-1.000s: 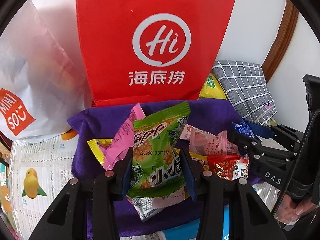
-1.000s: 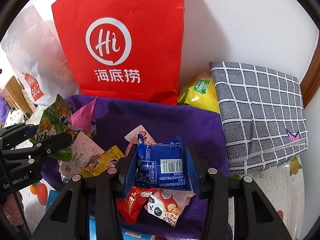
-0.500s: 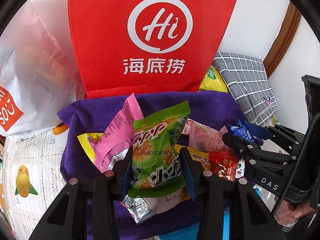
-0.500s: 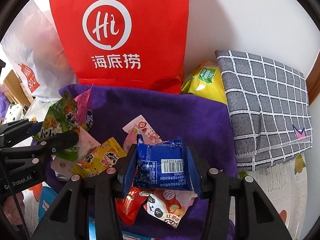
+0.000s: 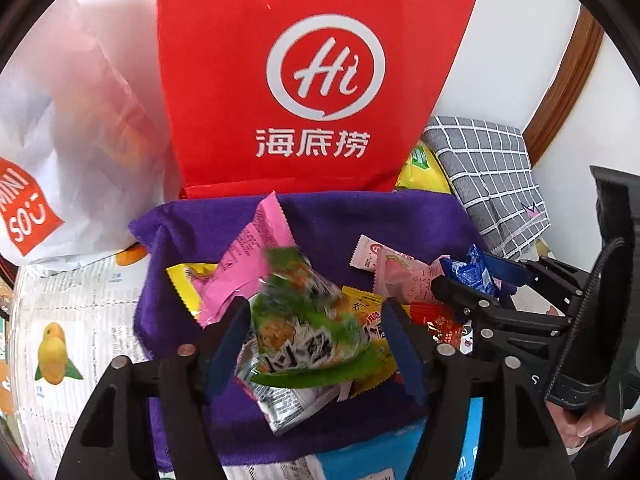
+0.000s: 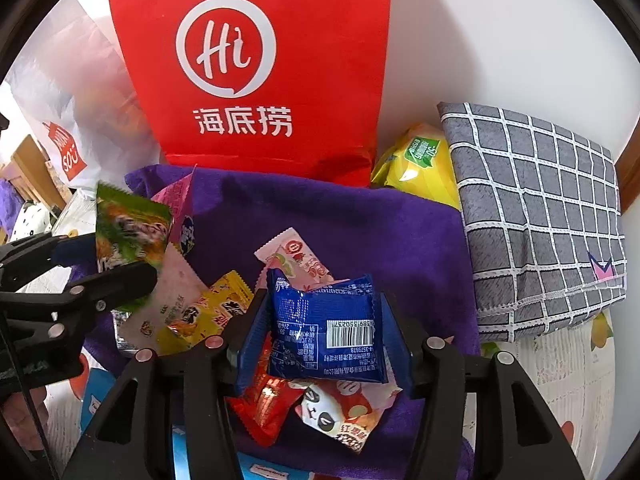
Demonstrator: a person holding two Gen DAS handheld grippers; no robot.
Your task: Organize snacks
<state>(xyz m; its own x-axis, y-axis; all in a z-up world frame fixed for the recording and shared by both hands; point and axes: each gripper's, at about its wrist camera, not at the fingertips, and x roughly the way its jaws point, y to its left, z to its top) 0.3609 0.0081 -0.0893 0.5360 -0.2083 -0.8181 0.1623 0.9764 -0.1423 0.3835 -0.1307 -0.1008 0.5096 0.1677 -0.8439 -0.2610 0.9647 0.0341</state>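
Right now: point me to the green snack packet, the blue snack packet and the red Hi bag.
green snack packet (image 5: 308, 320), left wrist view, blurred front face.
blue snack packet (image 6: 326, 328), right wrist view, printed back near the barcode.
red Hi bag (image 6: 256, 80), right wrist view, front panel.

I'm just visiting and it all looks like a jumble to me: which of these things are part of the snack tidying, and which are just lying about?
Part of the job:
- green snack packet, loose between the opening left fingers
- blue snack packet, between the opening right fingers
- other packets on the purple cloth

Lying about:
- red paper bag
- white plastic bag
- grey checked cloth
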